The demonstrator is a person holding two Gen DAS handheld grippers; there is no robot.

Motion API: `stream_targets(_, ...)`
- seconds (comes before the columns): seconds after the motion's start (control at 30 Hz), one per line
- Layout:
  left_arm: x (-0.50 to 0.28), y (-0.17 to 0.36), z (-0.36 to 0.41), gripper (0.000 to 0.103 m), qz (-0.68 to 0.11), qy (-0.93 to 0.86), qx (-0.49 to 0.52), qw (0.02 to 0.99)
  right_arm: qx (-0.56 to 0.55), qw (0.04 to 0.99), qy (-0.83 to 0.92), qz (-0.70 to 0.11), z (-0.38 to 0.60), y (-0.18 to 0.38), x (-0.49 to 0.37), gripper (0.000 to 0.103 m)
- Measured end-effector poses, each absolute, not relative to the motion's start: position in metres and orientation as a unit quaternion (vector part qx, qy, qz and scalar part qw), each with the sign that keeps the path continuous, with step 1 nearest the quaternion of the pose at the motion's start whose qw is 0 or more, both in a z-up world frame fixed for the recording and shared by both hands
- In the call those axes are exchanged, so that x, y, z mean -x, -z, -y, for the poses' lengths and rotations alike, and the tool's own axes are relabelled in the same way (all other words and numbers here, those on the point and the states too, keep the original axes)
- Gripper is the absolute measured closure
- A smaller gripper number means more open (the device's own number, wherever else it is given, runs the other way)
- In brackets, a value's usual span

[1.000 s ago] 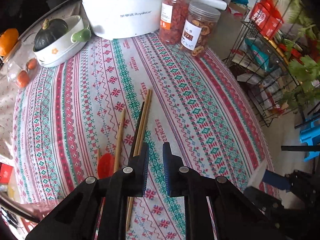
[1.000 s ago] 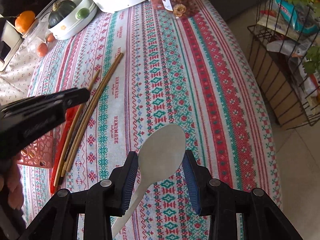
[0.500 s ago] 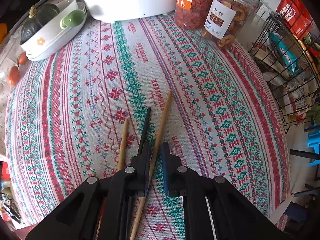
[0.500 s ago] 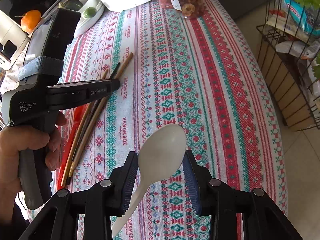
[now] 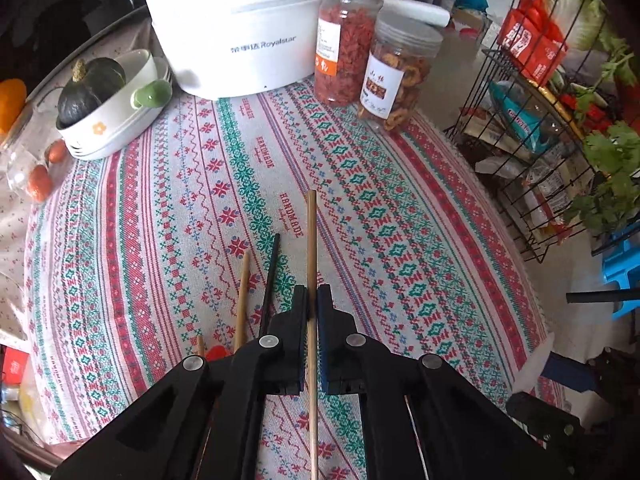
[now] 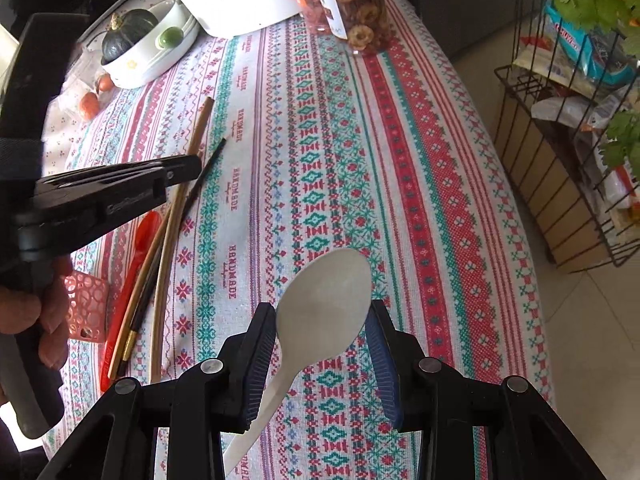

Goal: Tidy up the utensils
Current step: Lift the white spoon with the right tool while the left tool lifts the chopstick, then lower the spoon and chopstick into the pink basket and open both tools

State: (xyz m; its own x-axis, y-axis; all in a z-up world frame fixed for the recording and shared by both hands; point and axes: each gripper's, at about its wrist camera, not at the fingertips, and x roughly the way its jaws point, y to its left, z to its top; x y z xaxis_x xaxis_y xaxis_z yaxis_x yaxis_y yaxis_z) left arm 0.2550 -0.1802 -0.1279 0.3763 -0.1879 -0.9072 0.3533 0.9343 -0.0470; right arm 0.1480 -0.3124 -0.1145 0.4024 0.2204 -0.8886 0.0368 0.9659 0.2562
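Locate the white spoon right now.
In the right wrist view the white spoon sits between the right gripper pads, bowl forward, above the patterned tablecloth, right of the chopsticks and red spoon.

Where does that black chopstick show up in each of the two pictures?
Left wrist view: black chopstick lies low centre, just left of the left hand-held gripper.
Right wrist view: black chopstick lies at left, its tip poking out past the same gripper.
Shared landmark: the white bowl holding a dark squash.
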Motion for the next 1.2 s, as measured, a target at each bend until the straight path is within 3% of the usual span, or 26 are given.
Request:
stream_targets(0.27, -0.172, 0.040, 0.148, 0.099, -0.431, 0.210, -0.074, 0.874, -0.116, 0.861, -0.052, -0.492, 0.305, 0.078, -0.133, 0.062)
stream_targets(0.57, -0.096, -0.027, 0.076, 0.099, -0.335, 0.219, -0.018, 0.916, -0.089, 0.895, -0.066, -0.432, 0.268, 0.041, -0.113, 0.062)
stream_targets(0.73, -0.071, -0.061, 0.025, 0.099, -0.244, 0.189, 0.006, 0.951, -0.058, 0.904, -0.073, -0.418, 0.248, 0.037, -0.115, 0.062)
stream_targets(0.93, -0.065, -0.060, -0.023, 0.099, -0.168, 0.146, 0.035, 0.974, -0.047, 0.904, -0.072, -0.419, 0.231, 0.041, -0.123, 0.062)
stream_targets(1.2, -0.084, -0.024, -0.034, 0.099, -0.137, 0.117, 0.042, 0.983, -0.038, 0.908, -0.078, -0.411, 0.205, 0.043, -0.134, 0.062)
